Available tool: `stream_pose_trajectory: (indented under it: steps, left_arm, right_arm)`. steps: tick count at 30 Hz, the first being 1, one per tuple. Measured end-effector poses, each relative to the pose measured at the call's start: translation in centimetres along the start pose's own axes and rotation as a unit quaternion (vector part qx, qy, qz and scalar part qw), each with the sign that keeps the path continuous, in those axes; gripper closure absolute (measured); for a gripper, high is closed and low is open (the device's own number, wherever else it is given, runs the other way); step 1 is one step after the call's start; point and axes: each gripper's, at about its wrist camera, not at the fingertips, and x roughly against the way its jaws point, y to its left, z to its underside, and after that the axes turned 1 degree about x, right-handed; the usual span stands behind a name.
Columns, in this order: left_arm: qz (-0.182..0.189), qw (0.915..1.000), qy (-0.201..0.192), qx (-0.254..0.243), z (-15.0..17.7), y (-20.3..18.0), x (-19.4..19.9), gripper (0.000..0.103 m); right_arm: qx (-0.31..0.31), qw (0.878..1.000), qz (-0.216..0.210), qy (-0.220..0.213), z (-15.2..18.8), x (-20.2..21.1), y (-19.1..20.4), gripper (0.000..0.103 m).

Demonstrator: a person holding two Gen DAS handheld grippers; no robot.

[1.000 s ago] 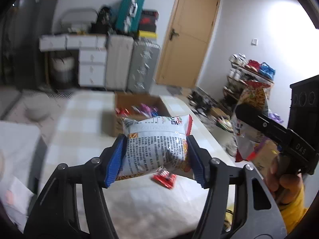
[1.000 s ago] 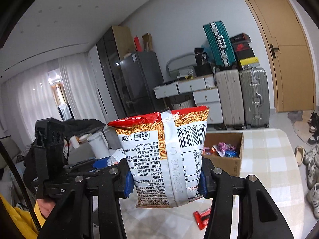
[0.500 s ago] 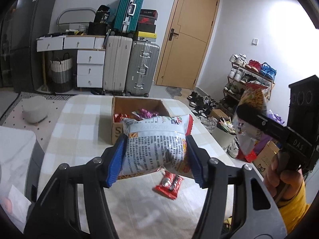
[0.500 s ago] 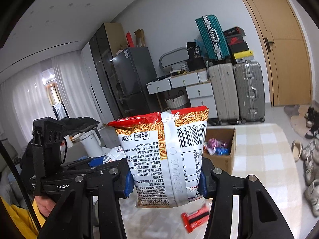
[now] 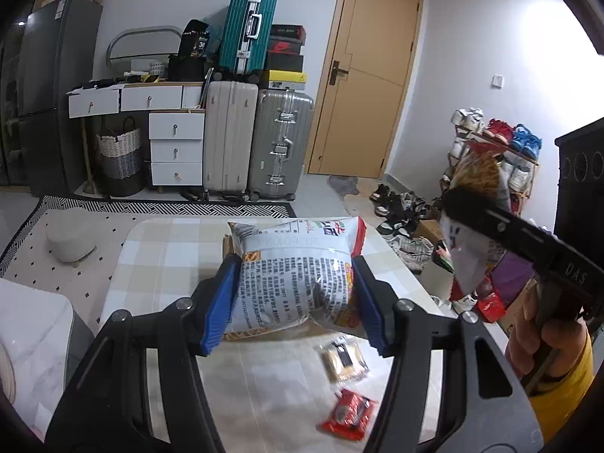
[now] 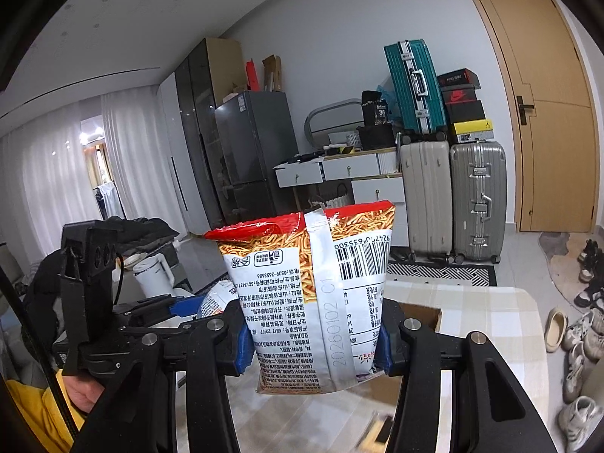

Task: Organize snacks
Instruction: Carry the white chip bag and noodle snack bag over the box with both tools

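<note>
We see a room lit evenly and fairly brightly, the light cool and soft. In the right wrist view daylight glows through the sheer curtains [image 6: 56, 173] at left, and small lamps shine by that window; the ceiling [image 6: 151, 19] reads pale grey. Shadows are faint. Both views curve strongly — the door [image 6: 547, 113] bows, and black vignette fills all 4 corners. The background is sharp, yet the 2 small packets [image 5: 345, 385] on the table [image 5: 158, 249] smear with motion blur. The silver foil of the near bag [image 5: 298, 290] carries mild glare.
</note>
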Motion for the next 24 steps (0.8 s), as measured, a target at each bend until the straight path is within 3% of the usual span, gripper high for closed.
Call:
stream_pose_trajectory:
  steps: [5,12,17,24]
  left_arm:
    - [-0.004,0.9996,0.028,0.009,-2.3,1.2,-6.1,0.047]
    - [-0.011,0.9968,0.076,0.022,-4.0,3.2,-16.4,0.047]
    - [-0.021,0.9938,0.107,0.024,-4.1,4.4,-23.5,0.047]
    - [-0.02,0.991,0.128,0.034,-3.8,5.8,-30.2,0.047]
  right_arm:
    - [-0.023,0.999,0.012,0.035,-0.8,-6.1,-3.3,0.053]
    - [-0.075,0.991,0.027,0.104,0.7,-14.4,-9.2,0.053]
    - [-0.099,0.985,0.035,0.136,2.1,-18.6,-12.7,0.053]
    - [-0.109,0.98,0.042,0.164,4.4,-21.9,-15.3,0.053]
